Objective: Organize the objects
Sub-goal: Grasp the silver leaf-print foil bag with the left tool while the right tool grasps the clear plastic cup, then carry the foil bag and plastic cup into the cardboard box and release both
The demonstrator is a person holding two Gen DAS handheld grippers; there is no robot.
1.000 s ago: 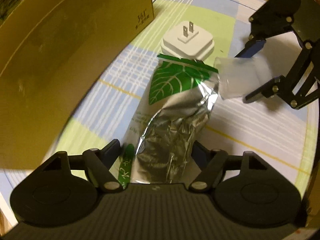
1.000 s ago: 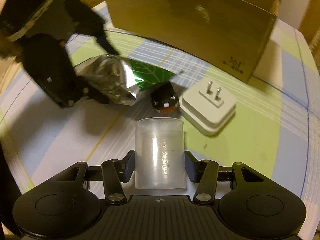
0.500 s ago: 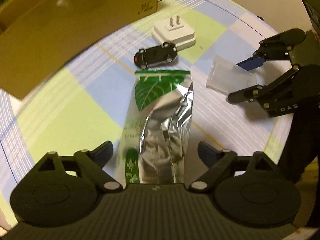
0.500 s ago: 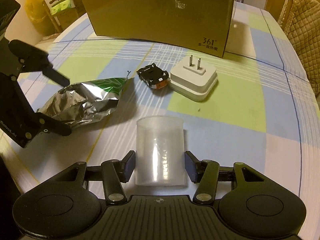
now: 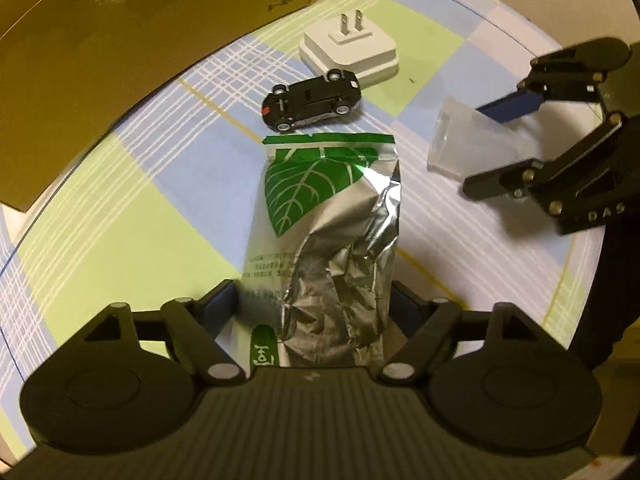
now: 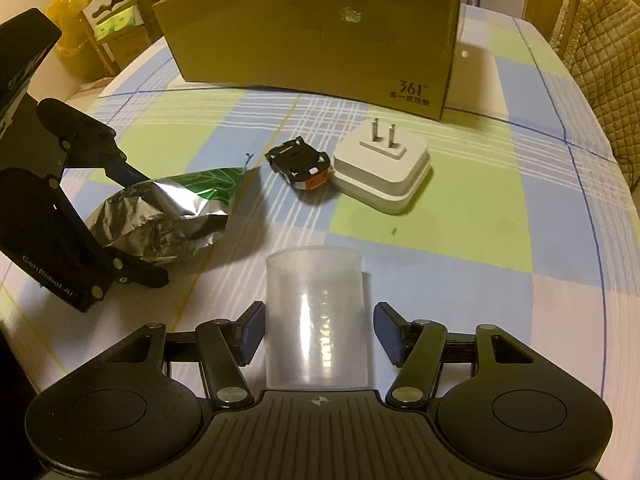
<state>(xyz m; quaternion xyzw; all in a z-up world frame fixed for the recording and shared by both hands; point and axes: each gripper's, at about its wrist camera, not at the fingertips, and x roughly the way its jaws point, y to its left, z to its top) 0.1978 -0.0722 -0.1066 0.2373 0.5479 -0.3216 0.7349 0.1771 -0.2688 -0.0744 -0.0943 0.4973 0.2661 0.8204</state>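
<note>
A crumpled silver foil bag (image 5: 328,240) with a green leaf print lies on the checked tablecloth (image 5: 100,240). My left gripper (image 5: 314,300) straddles its lower end, jaws closing, a pad against each side of the bag. From the right wrist view the bag (image 6: 160,216) sits between the left gripper's fingers (image 6: 132,176). A clear plastic cup (image 6: 316,320) lies along my right gripper (image 6: 318,324). Its jaws are opening, with a thin gap on each side of the cup. In the left wrist view the cup (image 5: 472,148) tilts rim-down inside the right gripper (image 5: 480,150).
A black toy car (image 5: 312,100) lies upside down just beyond the bag, next to a white plug adapter (image 5: 352,52) with its prongs up. An open cardboard box (image 6: 312,40) stands at the back. A quilted chair (image 6: 600,40) is at the right, beyond the table's edge.
The foil bag has come away from the box and down onto the cloth, uncovering the toy car. The left jaws spread wide, then narrowed on the bag. The right jaws widened off the cup.
</note>
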